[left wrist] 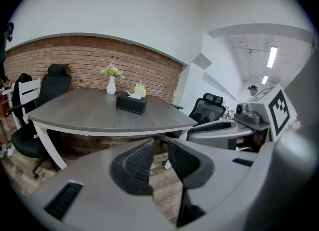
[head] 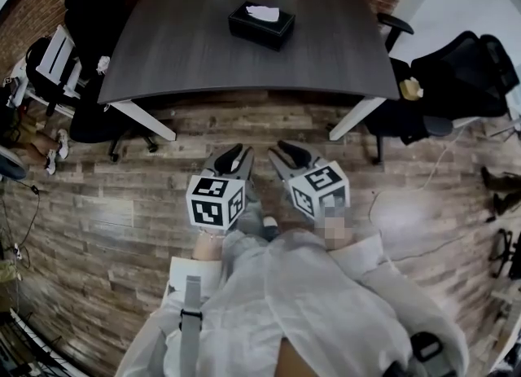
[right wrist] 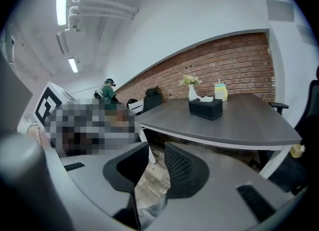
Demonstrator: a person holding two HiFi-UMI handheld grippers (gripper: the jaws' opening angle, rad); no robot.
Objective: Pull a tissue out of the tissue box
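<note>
The left gripper [head: 236, 154] points at the desk [head: 163, 58] from over the floor [head: 106, 204], fingers [left wrist: 133, 167] a little apart, empty. The right gripper [head: 286, 151] is just beside it, the same. The tissue box [head: 261, 27] sits far off on the desk.

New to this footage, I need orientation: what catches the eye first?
A black tissue box with a white tissue poking up sits far back on the dark table. Nearer, over the wood floor, the left hand-held gripper and right hand-held gripper hang side by side, jaws apart and empty.

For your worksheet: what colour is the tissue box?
The tissue box is black, clearest in the head view.
</note>
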